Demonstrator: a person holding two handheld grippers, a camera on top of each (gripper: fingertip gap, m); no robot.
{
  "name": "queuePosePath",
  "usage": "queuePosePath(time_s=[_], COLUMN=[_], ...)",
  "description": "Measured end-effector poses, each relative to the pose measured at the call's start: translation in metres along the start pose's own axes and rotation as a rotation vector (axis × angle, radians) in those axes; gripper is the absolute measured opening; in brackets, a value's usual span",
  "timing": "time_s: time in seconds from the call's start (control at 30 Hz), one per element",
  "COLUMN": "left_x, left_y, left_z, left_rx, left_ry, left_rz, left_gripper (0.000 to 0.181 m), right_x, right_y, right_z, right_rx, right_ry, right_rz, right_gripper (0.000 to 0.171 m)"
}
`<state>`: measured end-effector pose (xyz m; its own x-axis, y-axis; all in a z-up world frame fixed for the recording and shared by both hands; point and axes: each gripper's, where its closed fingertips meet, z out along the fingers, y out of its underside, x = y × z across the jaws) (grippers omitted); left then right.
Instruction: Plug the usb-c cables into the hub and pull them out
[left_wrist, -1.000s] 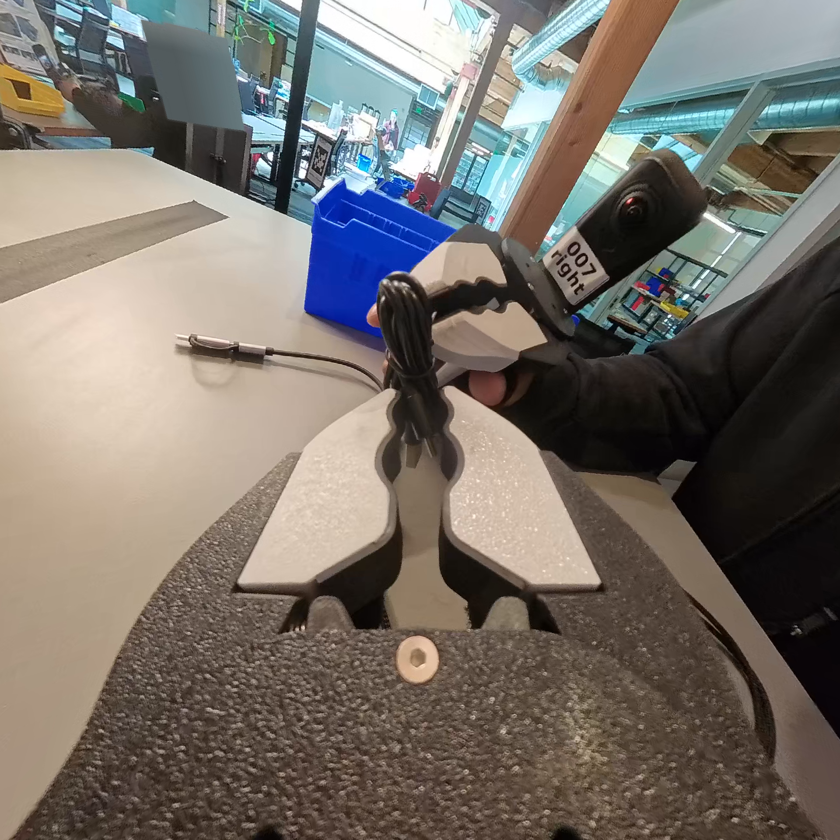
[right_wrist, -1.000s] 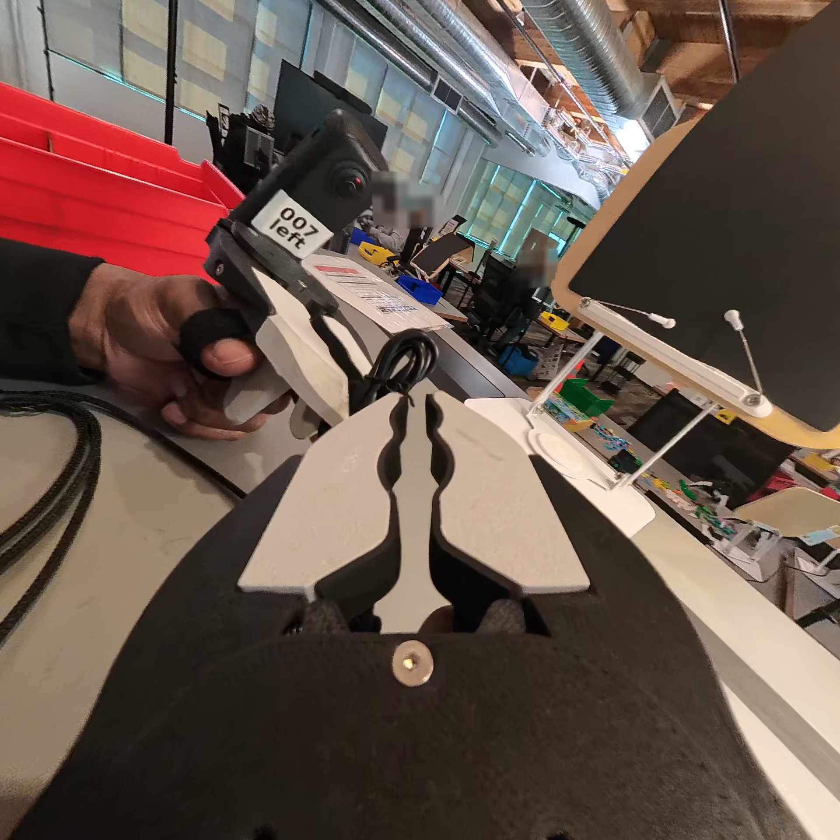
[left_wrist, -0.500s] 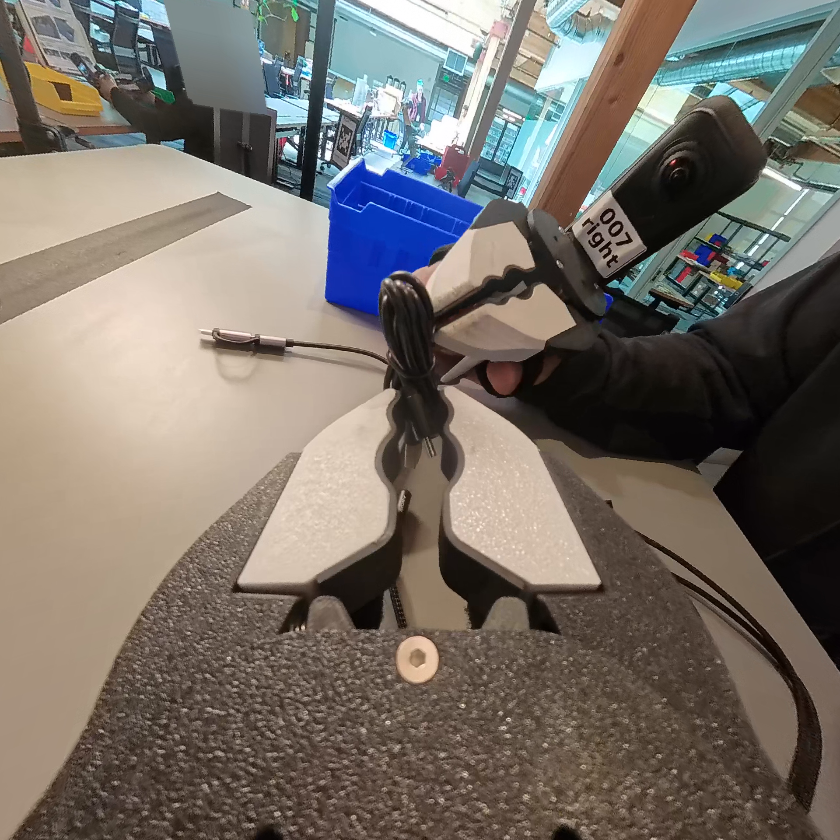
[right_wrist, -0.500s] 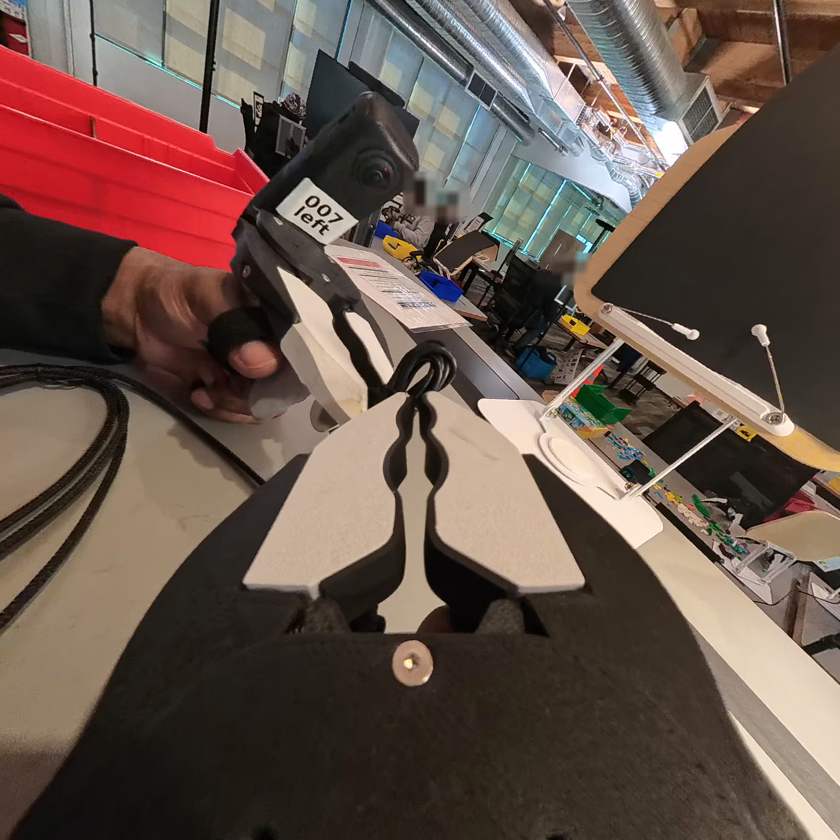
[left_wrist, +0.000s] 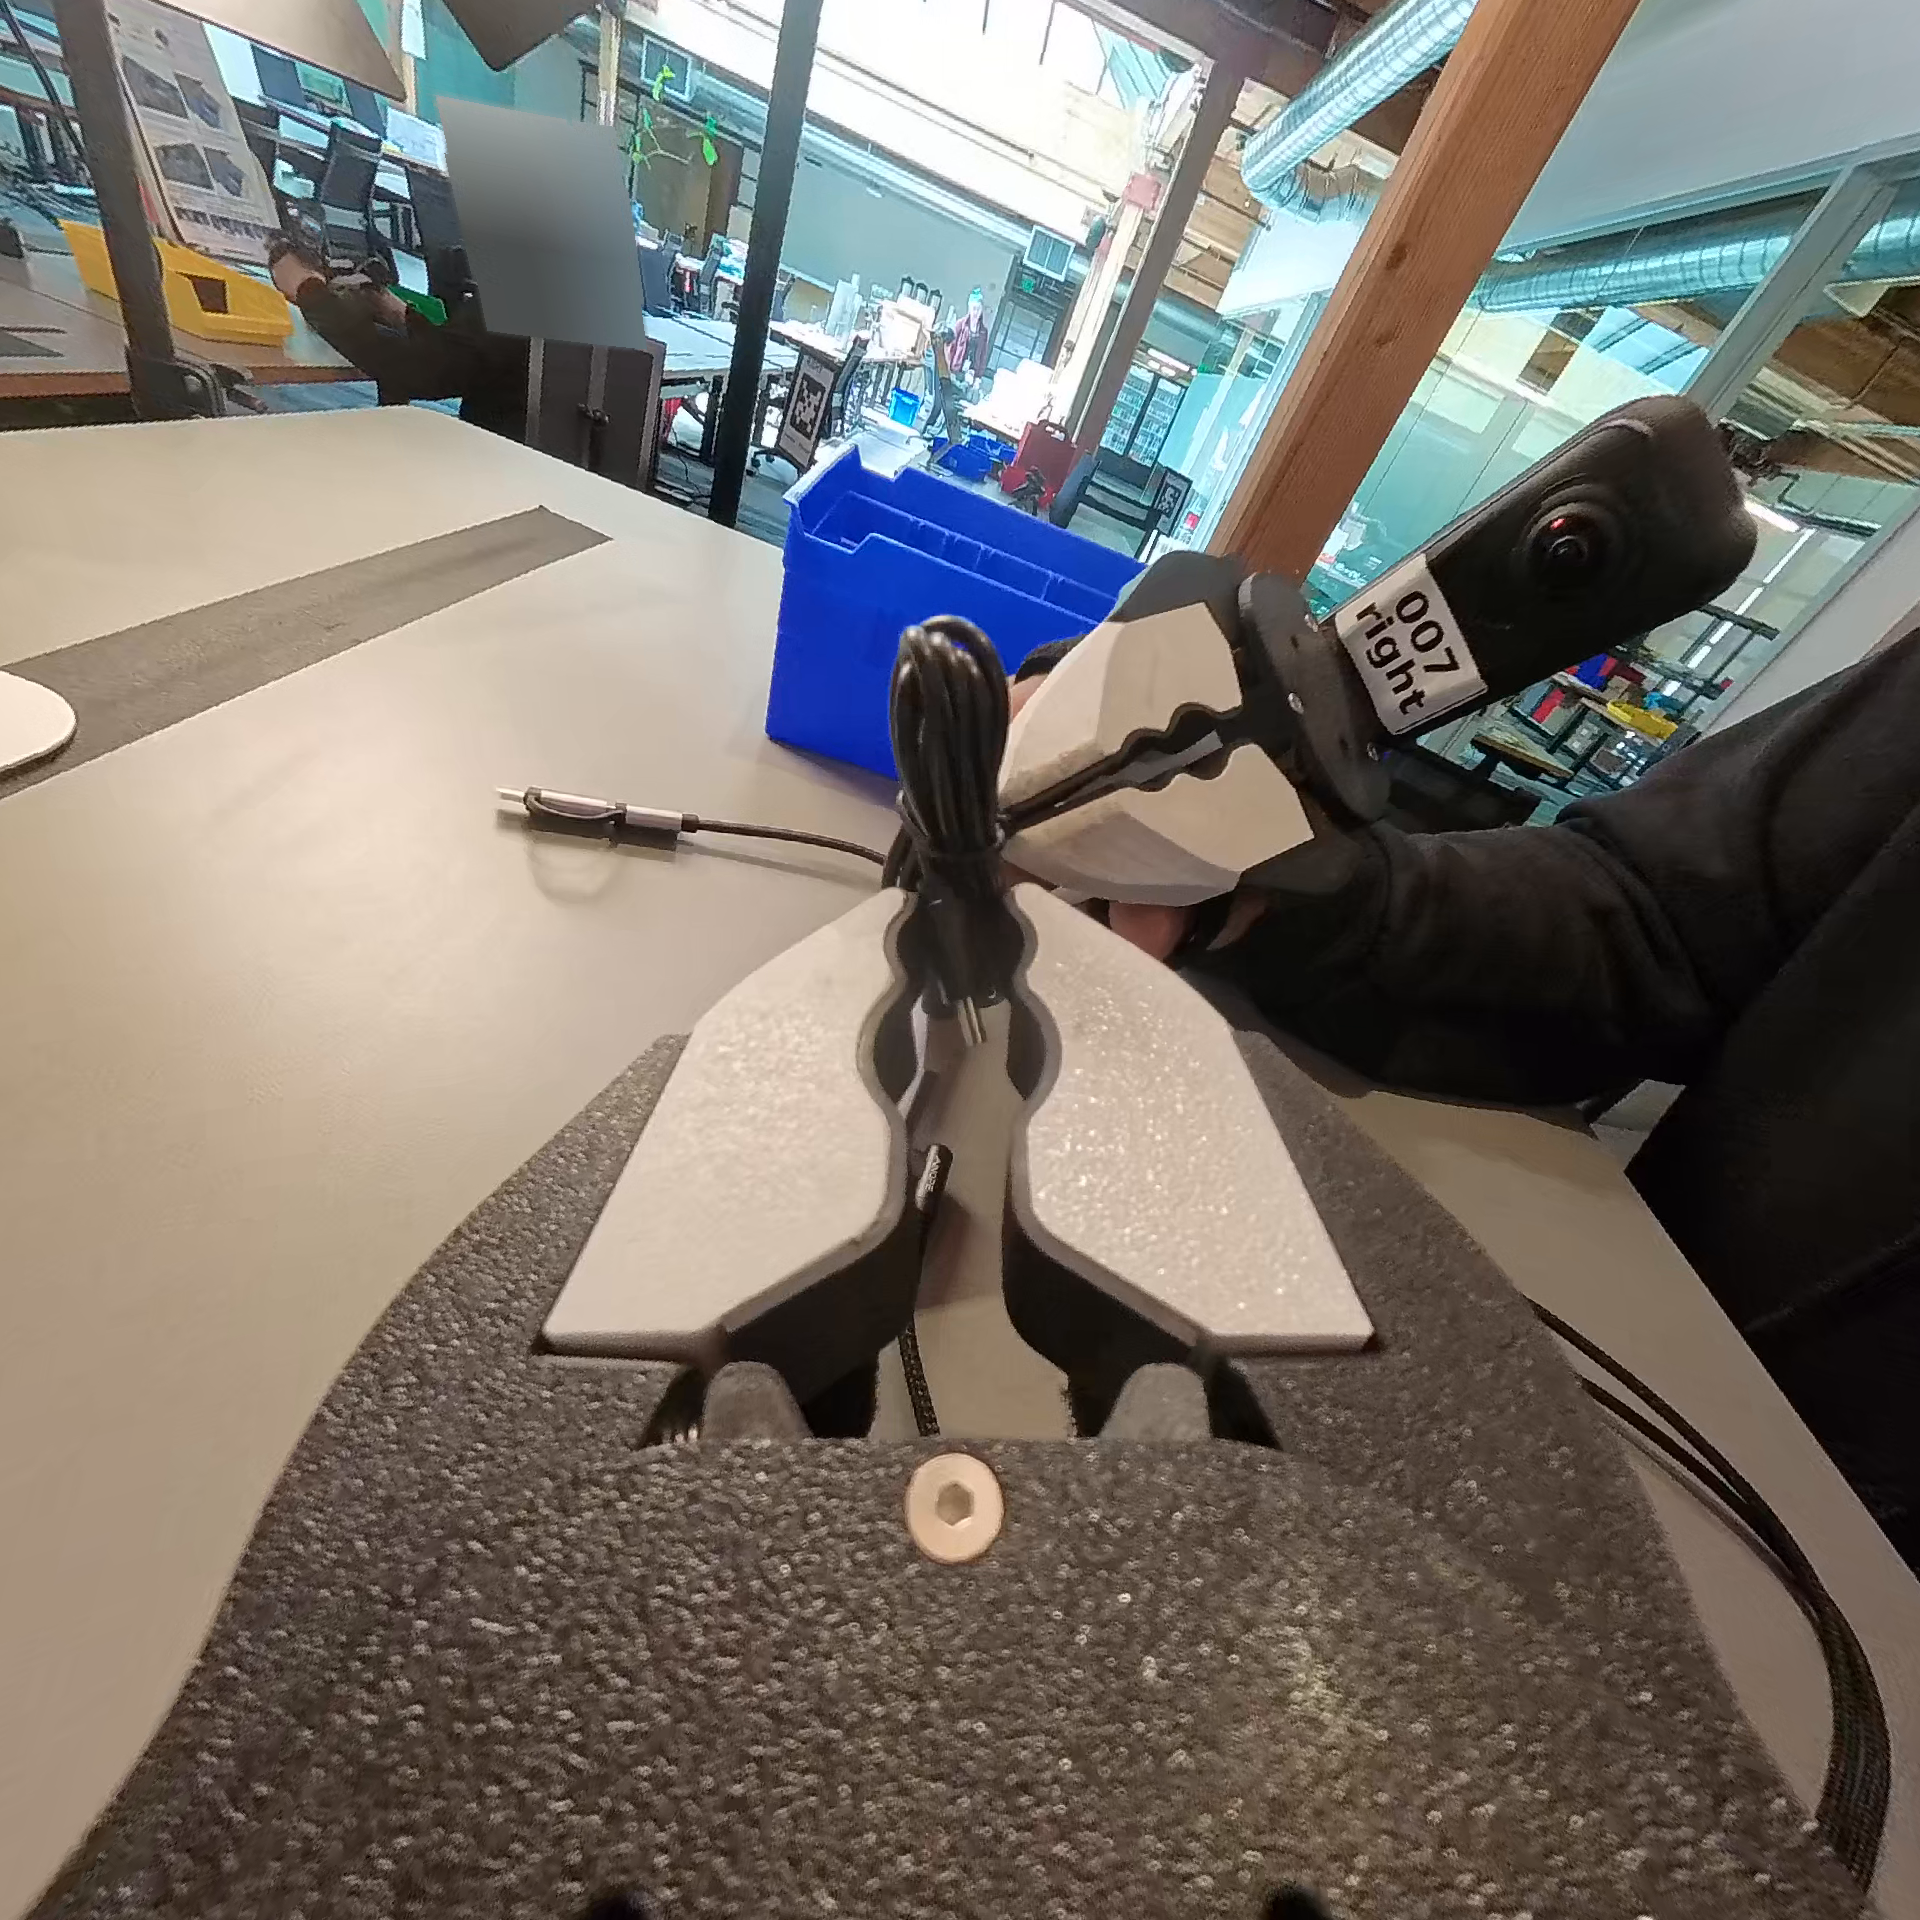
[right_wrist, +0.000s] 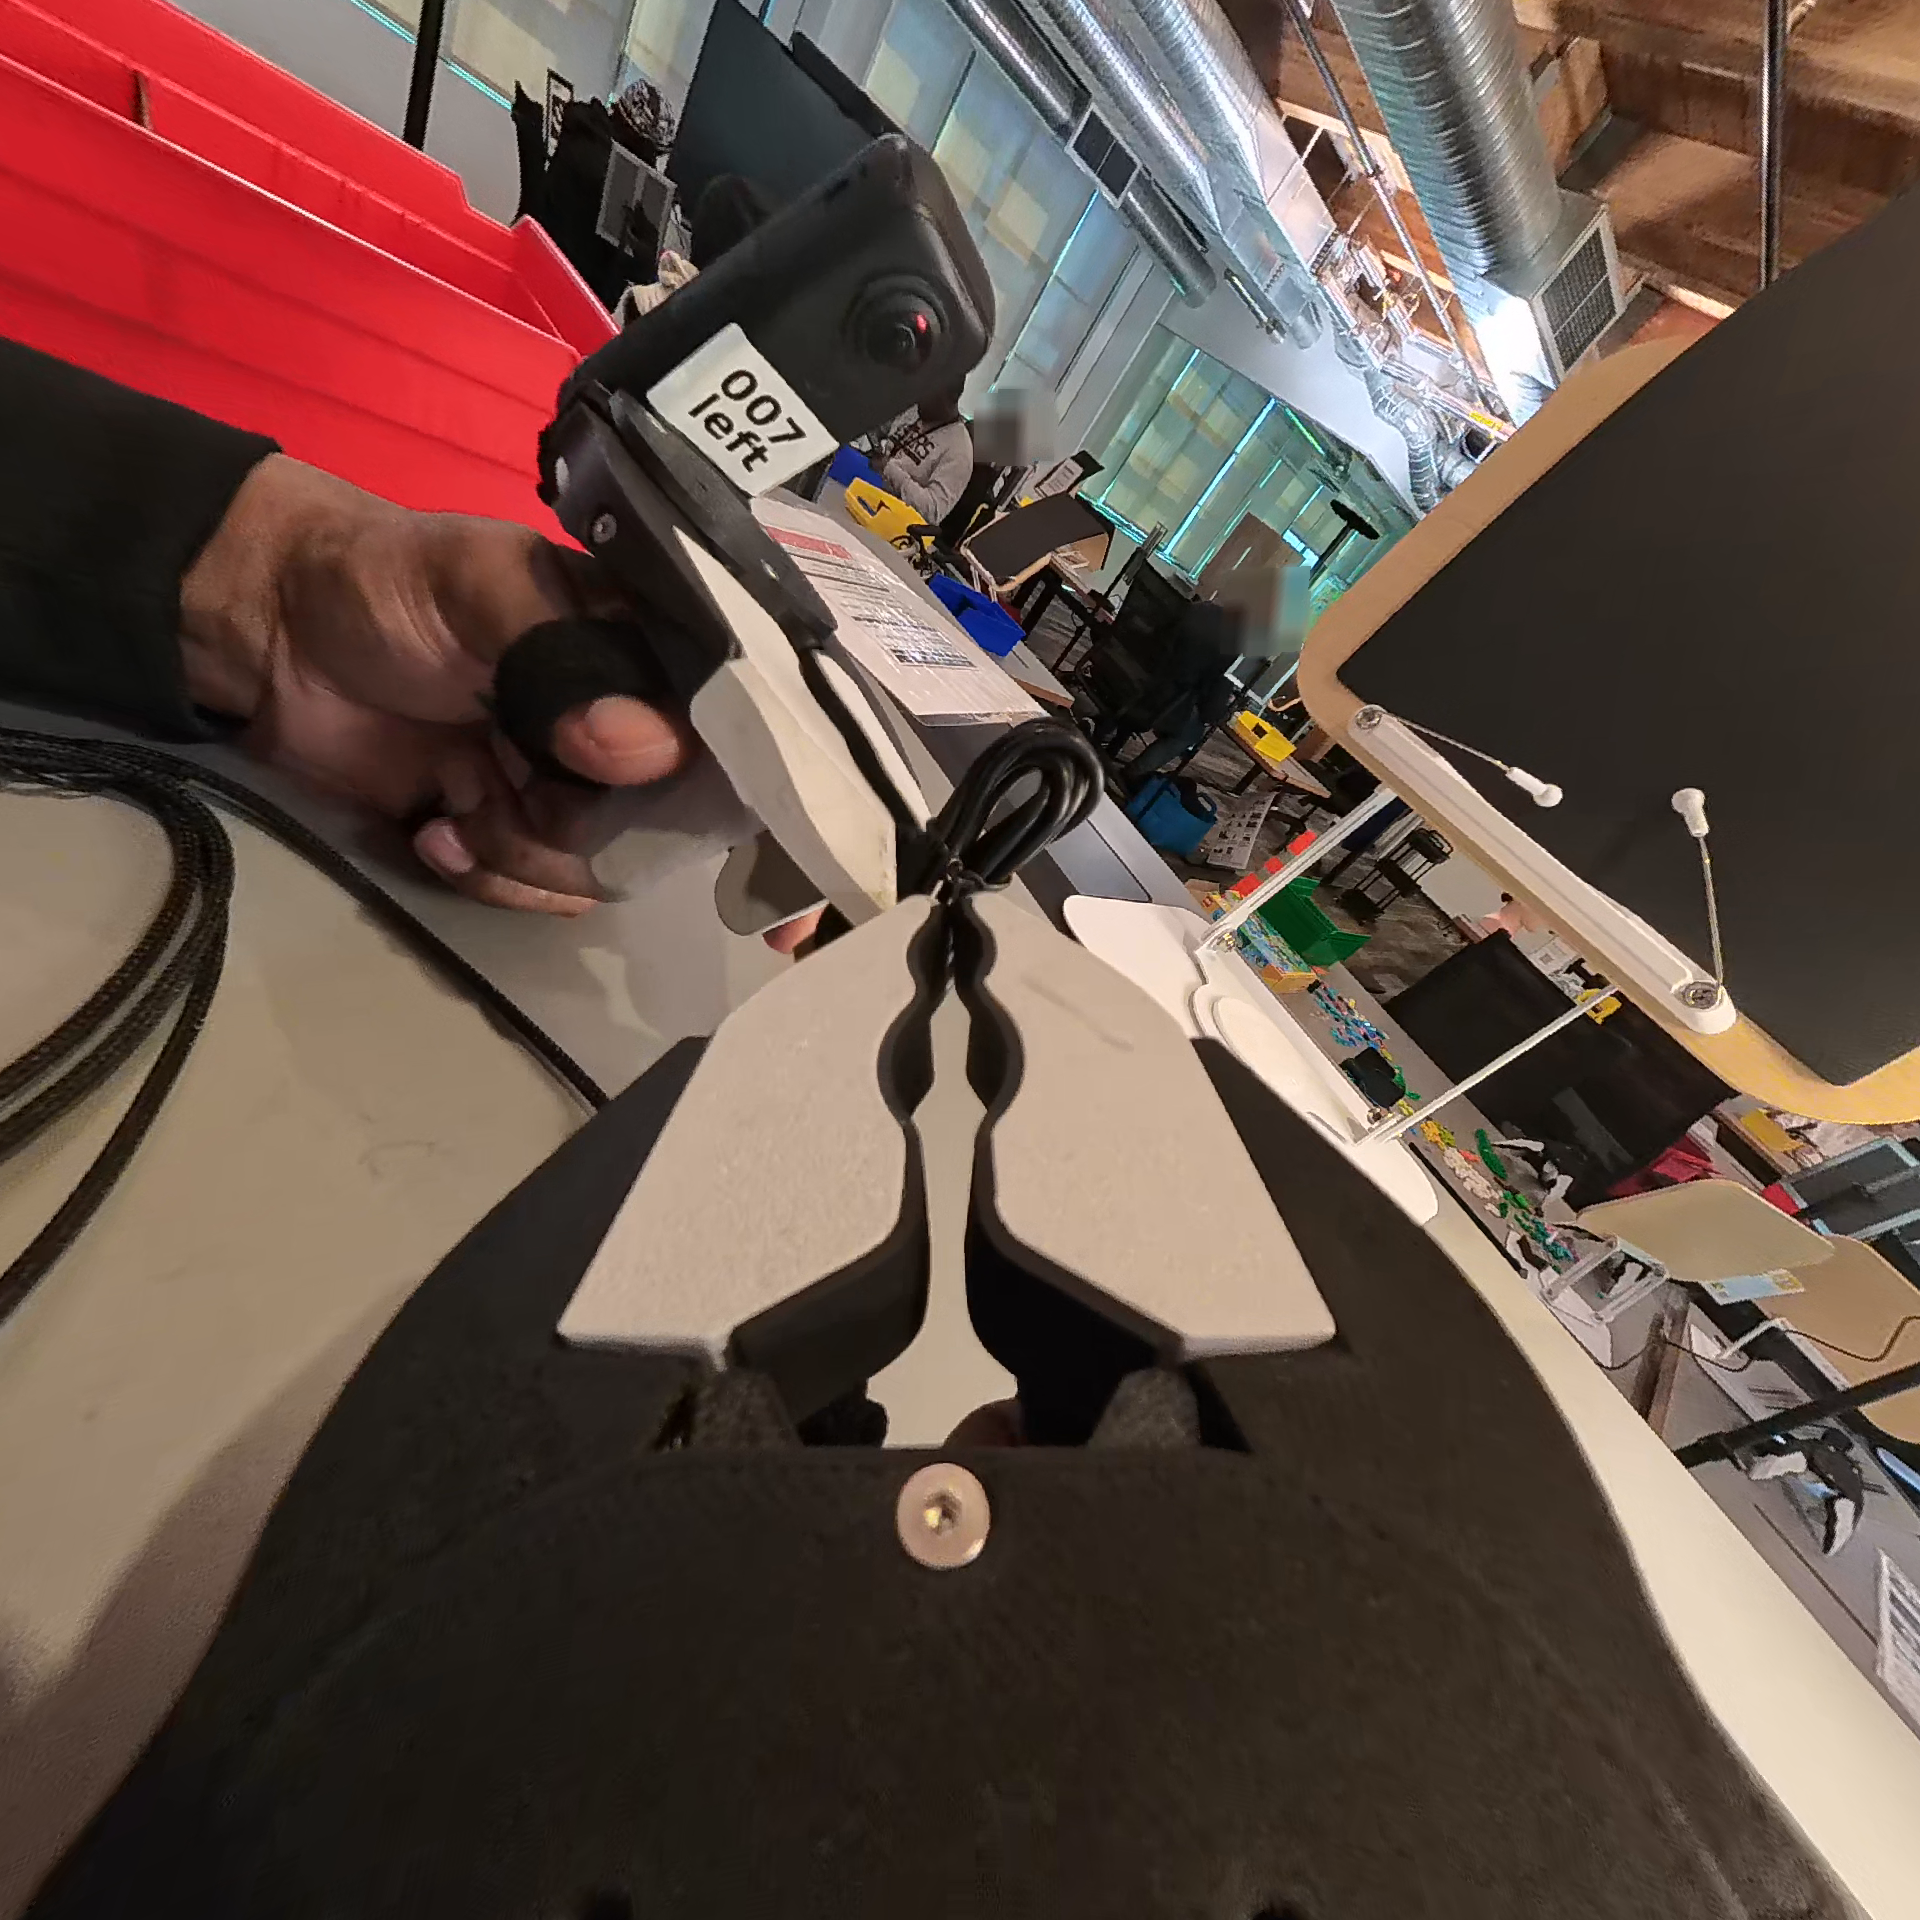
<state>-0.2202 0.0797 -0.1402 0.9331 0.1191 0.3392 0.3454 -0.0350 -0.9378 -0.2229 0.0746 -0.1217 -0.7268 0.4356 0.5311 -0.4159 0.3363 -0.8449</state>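
Left wrist view first: my left gripper (left_wrist: 958, 935) has its two fingers drawn in narrow around a bundled black cable (left_wrist: 951, 748), the coil standing upright out of the tips, its loop on top and a wrap cinching it partway down. A plug end hangs down between the fingers. My right gripper (left_wrist: 1006, 821) comes in from the right, its tips pressed together on the thin tie at the bundle's waist. On the grey table (left_wrist: 312, 935) behind, a second cable (left_wrist: 790, 831) lies flat, a grey connector (left_wrist: 597, 812) at its far end pointing left, well apart from both grippers. A blue bin (left_wrist: 914, 644) sits beyond it near the table's edge. Over in the right wrist view, my right gripper (right_wrist: 948, 914) shows its fingers nearly touching, only a sliver between them, nipping the tie just under the coil (right_wrist: 1023, 800). The left gripper (right_wrist: 914, 852) is right beside it, a hand (right_wrist: 416, 665) wrapped round its grip, red bin (right_wrist: 260, 260) behind. I can't see a hub anywhere.
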Motion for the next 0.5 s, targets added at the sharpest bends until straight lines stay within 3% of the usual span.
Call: queuePosePath(time_s=[0.3,0.5], left_x=[0.002,0.002], left_y=[-0.002,-0.007], left_z=[-0.002,-0.006], left_rx=[0.018,0.059], left_ry=[0.018,0.030], left_rz=[0.000,-0.015], left_gripper=[0.013,0.013], right_x=[-0.001,0.009], right_y=[-0.001,-0.011], right_z=[0.000,-0.011], right_rx=[0.018,0.128], right_ry=[-0.011,-0.061], right_rz=[0.028,0.195], right_gripper=[0.001,0.009])
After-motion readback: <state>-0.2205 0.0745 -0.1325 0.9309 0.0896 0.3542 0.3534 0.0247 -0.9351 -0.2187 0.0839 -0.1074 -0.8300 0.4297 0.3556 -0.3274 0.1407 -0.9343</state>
